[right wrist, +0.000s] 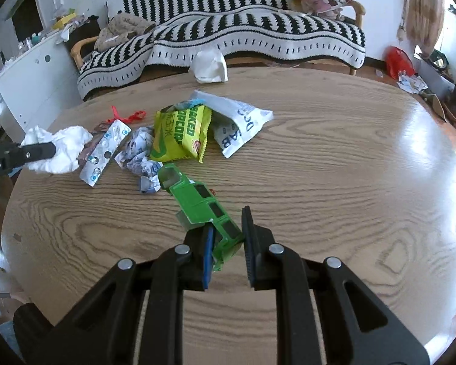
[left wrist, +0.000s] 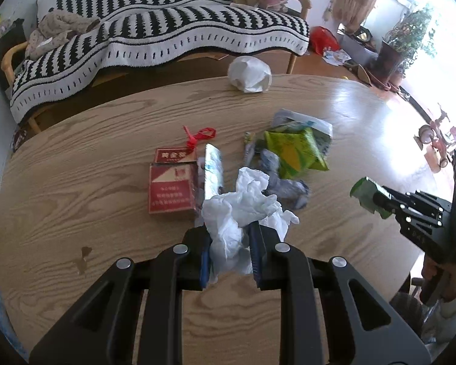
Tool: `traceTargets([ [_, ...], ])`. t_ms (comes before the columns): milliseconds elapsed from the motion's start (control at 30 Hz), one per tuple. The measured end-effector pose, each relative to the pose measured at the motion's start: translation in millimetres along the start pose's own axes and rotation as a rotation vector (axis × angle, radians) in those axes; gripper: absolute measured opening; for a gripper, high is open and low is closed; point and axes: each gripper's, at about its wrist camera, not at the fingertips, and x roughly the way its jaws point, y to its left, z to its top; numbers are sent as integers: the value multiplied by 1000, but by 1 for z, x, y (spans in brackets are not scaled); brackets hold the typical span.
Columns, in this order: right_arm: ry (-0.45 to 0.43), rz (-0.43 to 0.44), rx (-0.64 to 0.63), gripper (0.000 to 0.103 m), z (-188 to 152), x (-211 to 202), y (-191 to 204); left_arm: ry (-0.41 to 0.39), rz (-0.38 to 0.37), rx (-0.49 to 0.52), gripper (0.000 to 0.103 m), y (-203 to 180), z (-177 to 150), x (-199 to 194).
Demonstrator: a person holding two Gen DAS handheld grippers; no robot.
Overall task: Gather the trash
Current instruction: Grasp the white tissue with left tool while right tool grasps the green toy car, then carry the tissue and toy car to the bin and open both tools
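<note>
The crumpled white tissue [left wrist: 243,213] sat clamped between the left gripper's [left wrist: 229,243] narrowed jaws, lifted above the wooden table's [left wrist: 76,213] middle. The right gripper [right wrist: 228,243] pinched a flattened green carton [right wrist: 200,203] nearer the table's near edge. Still on the table lay a red cigarette pack [left wrist: 171,188], a blister pack [right wrist: 105,152] and a yellow popcorn bag [right wrist: 179,137].

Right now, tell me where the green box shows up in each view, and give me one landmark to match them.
Left wrist view: the green box is at the right edge, held off the table in the right gripper.
Right wrist view: the green box is at centre, between this gripper's fingers, reaching toward the trash pile.
Shared landmark: the yellow-green popcorn bag on the table.
</note>
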Motion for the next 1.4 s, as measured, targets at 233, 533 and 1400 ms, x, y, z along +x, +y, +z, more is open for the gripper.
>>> traceTargets([
  [233, -47, -18, 57, 17, -11, -40, -21, -13, -30, 18, 20, -30, -16, -25],
  [533, -114, -170, 253, 17, -83, -134, -115, 70, -324, 173, 20, -181, -56, -21],
  [1400, 92, -194, 743, 17, -368, -163, -266, 524, -501, 486, 20, -457, -233, 99],
])
